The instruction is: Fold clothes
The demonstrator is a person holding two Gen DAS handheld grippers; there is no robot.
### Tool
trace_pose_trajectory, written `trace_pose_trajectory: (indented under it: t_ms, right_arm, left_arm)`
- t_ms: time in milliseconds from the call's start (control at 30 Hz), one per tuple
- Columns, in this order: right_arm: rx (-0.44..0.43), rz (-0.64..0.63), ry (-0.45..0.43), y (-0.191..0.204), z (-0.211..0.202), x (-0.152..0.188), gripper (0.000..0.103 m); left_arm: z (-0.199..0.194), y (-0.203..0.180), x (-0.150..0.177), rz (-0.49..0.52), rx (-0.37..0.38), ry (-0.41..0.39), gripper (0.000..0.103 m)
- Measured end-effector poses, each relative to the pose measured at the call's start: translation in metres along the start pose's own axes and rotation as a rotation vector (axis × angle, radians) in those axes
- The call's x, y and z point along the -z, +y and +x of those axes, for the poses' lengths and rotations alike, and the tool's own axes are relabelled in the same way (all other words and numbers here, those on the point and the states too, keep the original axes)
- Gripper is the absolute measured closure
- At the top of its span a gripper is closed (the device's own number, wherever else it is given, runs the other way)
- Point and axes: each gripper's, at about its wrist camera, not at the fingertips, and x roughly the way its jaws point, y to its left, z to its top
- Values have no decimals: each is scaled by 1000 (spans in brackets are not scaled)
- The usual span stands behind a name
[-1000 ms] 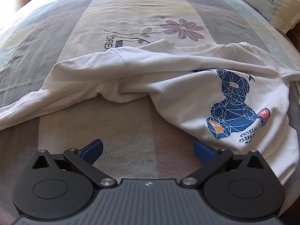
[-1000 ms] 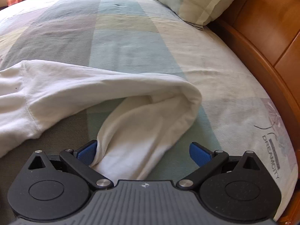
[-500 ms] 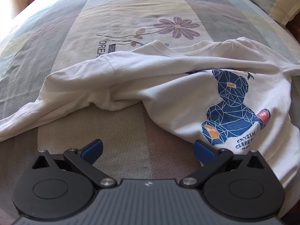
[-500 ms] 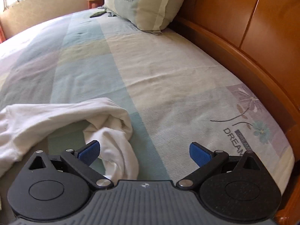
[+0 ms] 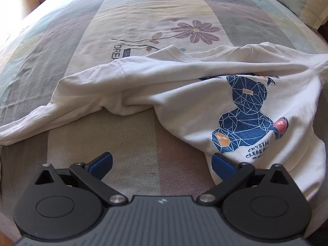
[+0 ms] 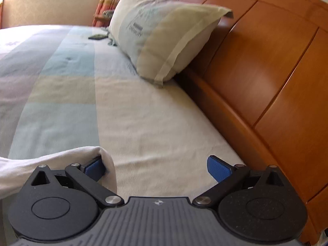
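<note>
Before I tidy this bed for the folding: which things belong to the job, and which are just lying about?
For the job: white shirt; left gripper; right gripper, both with jaws open.
Lying about: pillow; dark flat thing beside it.

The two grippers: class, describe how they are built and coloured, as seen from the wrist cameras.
The left gripper and the right gripper look the same. Each has two blue pads on black linkage arms with silver pivot pins. The arms hinge on two round black housings. Between these sits a ribbed grey body with a small pale emblem. No cables, hands or sleeves show.
</note>
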Motion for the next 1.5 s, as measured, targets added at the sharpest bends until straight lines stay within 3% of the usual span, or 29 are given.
trace_pose_trajectory:
  t_ms: [100, 200, 500, 800, 967, 1133, 1200, 1333, 1433, 1500]
  right_arm:
    - [11, -19, -218, 6, -35, -15, 0]
    - [-13, -64, -274, 14, -52, -15, 0]
    - [-124, -225, -8, 41, -12, 40, 0]
    - [-89, -235, 56, 24, 45, 51, 0]
    - [-156, -159, 88, 7, 80, 42, 0]
    - [-358, 66, 163, -1, 115, 34, 0]
    - [-336, 85, 159, 1, 123, 35, 0]
    - [-102, 206, 86, -23, 117, 32, 0]
    - [16, 353, -29, -57, 86, 31, 0]
    - [65, 349, -138, -66, 53, 31, 0]
  left_arm:
    - [3, -3, 0, -3, 5, 4, 1]
    - [6, -6, 0, 3, 10, 10, 1]
    - [13, -4, 1, 9, 11, 25, 0]
    - [6, -7, 10, -12, -23, 37, 1]
    - [-2, -14, 17, -9, -48, 40, 1]
    - [-7, -18, 21, -11, -63, 50, 1]
    - [-11, -20, 20, -4, -65, 46, 1]
    - [-17, -20, 16, -3, -67, 31, 0]
    - [-18, -22, 13, -6, -65, 30, 1]
    - [-17, -24, 10, 3, -58, 30, 1]
